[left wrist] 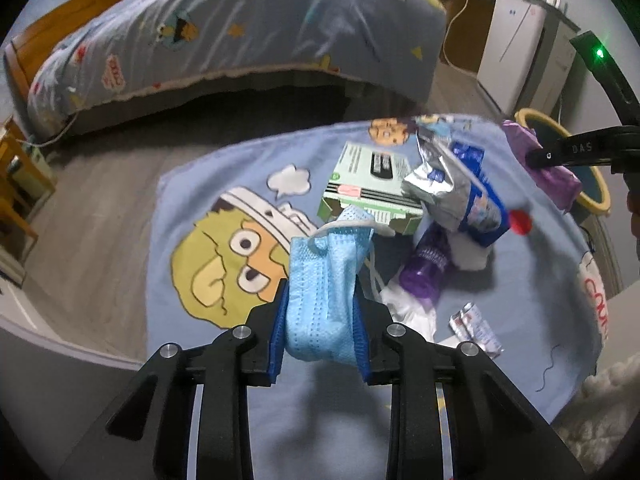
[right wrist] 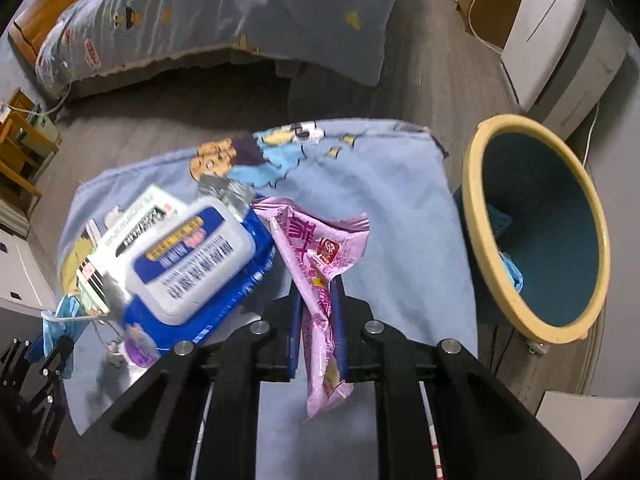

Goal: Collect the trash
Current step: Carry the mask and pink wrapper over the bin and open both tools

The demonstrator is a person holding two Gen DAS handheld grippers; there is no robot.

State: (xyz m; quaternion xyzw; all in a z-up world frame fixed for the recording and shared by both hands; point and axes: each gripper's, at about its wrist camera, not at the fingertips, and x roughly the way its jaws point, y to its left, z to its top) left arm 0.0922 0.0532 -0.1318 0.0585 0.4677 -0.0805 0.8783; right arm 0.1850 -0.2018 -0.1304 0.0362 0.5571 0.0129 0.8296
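Note:
My left gripper point(left wrist: 321, 282) is shut on a crumpled blue face mask point(left wrist: 332, 240), held just above the cartoon-print blue cloth point(left wrist: 520, 280). My right gripper point(right wrist: 318, 286) is shut on a pink snack wrapper point(right wrist: 320, 240), which hangs through its pads. To its right stands the teal bin with a yellow rim point(right wrist: 472, 208). Trash lies on the cloth: a green-white box point(left wrist: 368, 184), a silver foil bag point(left wrist: 436, 184), a blue wet-wipes pack point(right wrist: 192, 256), a purple bottle point(left wrist: 428, 268), a red cap point(left wrist: 522, 222) and a blister pack point(left wrist: 476, 330).
A bed point(left wrist: 240, 32) with a patterned cover stands beyond the cloth across grey wood floor. A white appliance point(left wrist: 512, 48) and a trailing cable are at the back right. Wooden furniture point(left wrist: 16, 184) is at the left. Something blue lies inside the bin.

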